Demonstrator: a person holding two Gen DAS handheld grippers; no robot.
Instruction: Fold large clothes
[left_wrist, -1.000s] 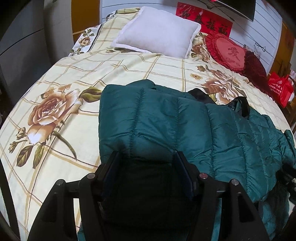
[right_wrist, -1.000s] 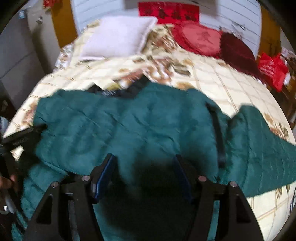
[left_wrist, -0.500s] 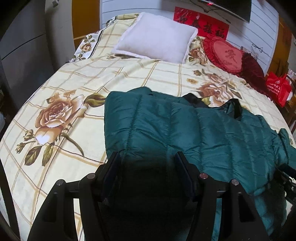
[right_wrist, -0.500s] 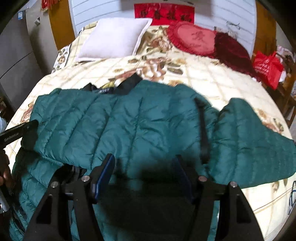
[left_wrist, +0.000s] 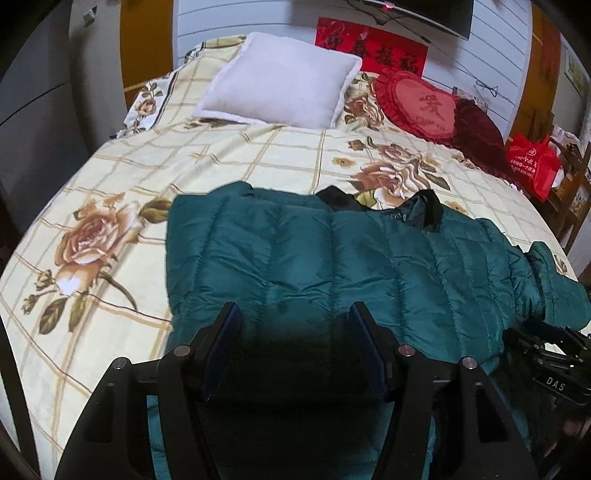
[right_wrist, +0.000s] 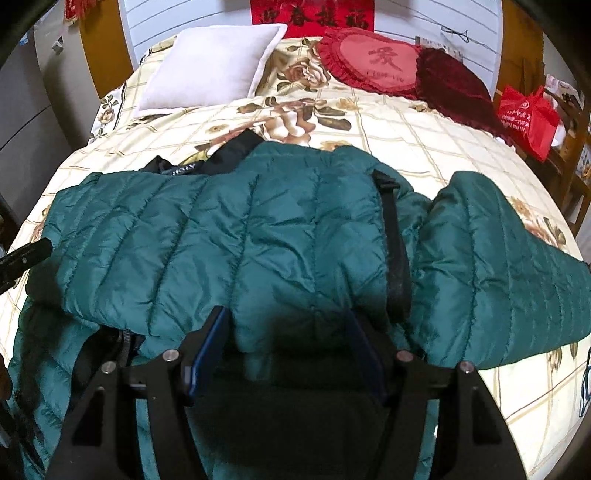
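A large teal quilted puffer jacket (left_wrist: 332, 258) with a black collar (left_wrist: 430, 214) lies across the near part of the bed, its left side folded over the body. In the right wrist view the jacket (right_wrist: 240, 240) has one sleeve (right_wrist: 498, 266) spread to the right and a black zipper strip (right_wrist: 397, 251). My left gripper (left_wrist: 295, 314) is open, above the jacket's near edge. My right gripper (right_wrist: 288, 317) is open, its jaws either side of a bulge of jacket fabric. The right gripper also shows at the left wrist view's right edge (left_wrist: 550, 354).
The bed (left_wrist: 110, 206) has a cream floral checked cover. A white pillow (left_wrist: 280, 79), a red heart cushion (left_wrist: 421, 105) and a dark red cushion (left_wrist: 480, 125) lie at the head. A red bag (left_wrist: 533, 164) stands at the right.
Both grippers have pulled back and risen from the jacket, so more of the bed shows. The jacket's folded part has settled flat.
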